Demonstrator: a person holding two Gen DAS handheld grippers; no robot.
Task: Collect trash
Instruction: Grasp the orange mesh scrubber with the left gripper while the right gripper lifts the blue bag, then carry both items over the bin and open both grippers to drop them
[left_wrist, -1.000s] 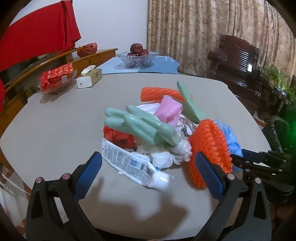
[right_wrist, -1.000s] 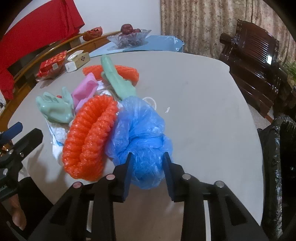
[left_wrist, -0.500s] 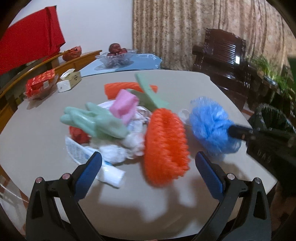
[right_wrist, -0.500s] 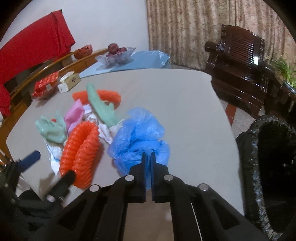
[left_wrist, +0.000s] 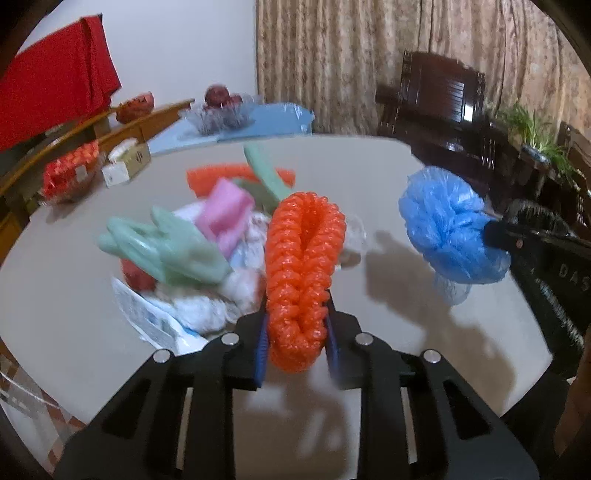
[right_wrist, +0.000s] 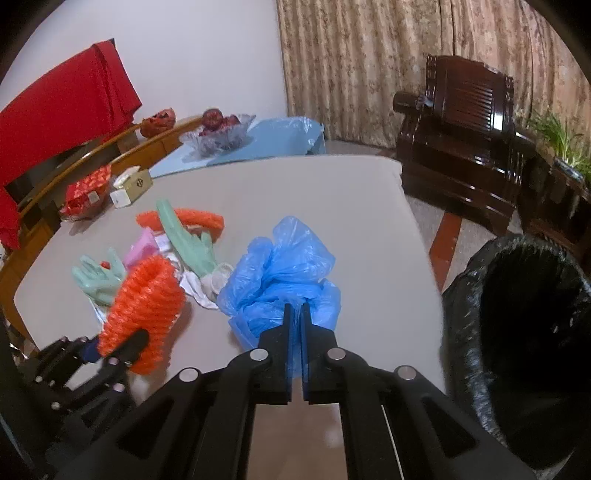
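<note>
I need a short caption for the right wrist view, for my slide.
Right gripper shut on blue plastic bag, beside the black-lined trash bin.

A plain white wall (right_wrist: 207, 55) at the back, and right of it a patterned beige curtain (right_wrist: 388, 55) hangs in folds. In front of the curtain sits a dark carved wooden armchair (right_wrist: 469, 122), glossy under indoor light. Left of the wall, red cloth (right_wrist: 62, 122) drapes over a curved wooden rail (right_wrist: 110, 162). The pale grey worktop (right_wrist: 332, 206) fills the foreground.
</note>
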